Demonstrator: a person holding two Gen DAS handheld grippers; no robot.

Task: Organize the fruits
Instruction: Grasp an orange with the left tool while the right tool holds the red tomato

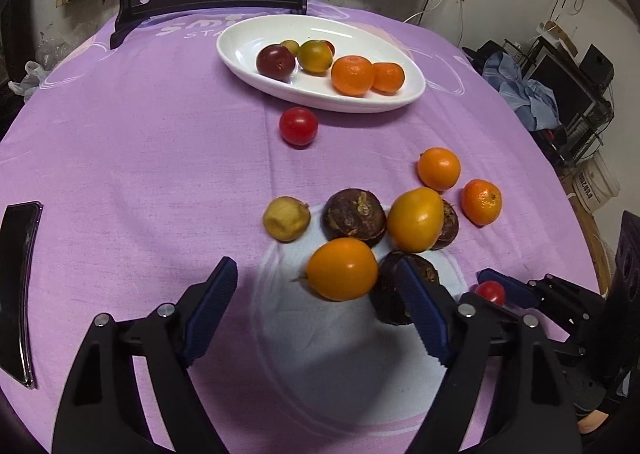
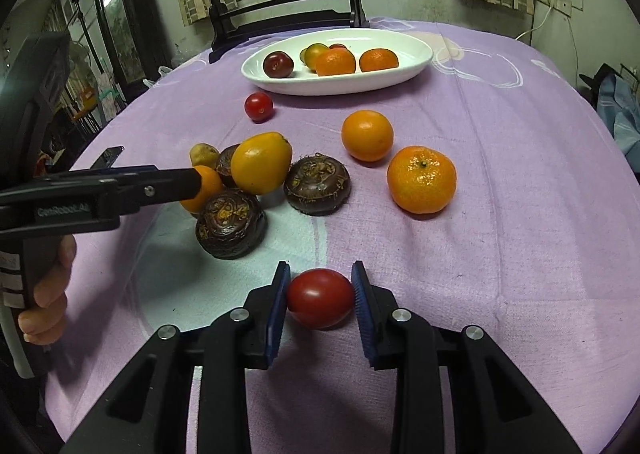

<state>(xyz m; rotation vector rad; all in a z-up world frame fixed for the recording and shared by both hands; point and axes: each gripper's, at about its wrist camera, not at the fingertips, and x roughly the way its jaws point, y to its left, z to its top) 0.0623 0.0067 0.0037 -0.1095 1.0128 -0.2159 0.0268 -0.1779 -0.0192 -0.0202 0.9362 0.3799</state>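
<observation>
Ahead of the right gripper (image 2: 320,296), which pinches a red tomato (image 2: 320,298), bare cloth (image 2: 500,254) runs forward and to its right, broken only by two mandarins (image 2: 421,179) well apart from each other. To its front-left a cluster of dark fruits (image 2: 318,183) and an orange plum (image 2: 262,163) blocks the way, with the left gripper (image 1: 316,290) reaching into it from the side. That gripper's spread jaws straddle an orange fruit (image 1: 342,269), its right finger (image 1: 420,308) lying against a dark fruit (image 1: 400,294). To its left the cloth lies free. Farther ahead a lone tomato (image 1: 298,126) sits just before the plate (image 1: 248,33), whose left half stands unfilled.
</observation>
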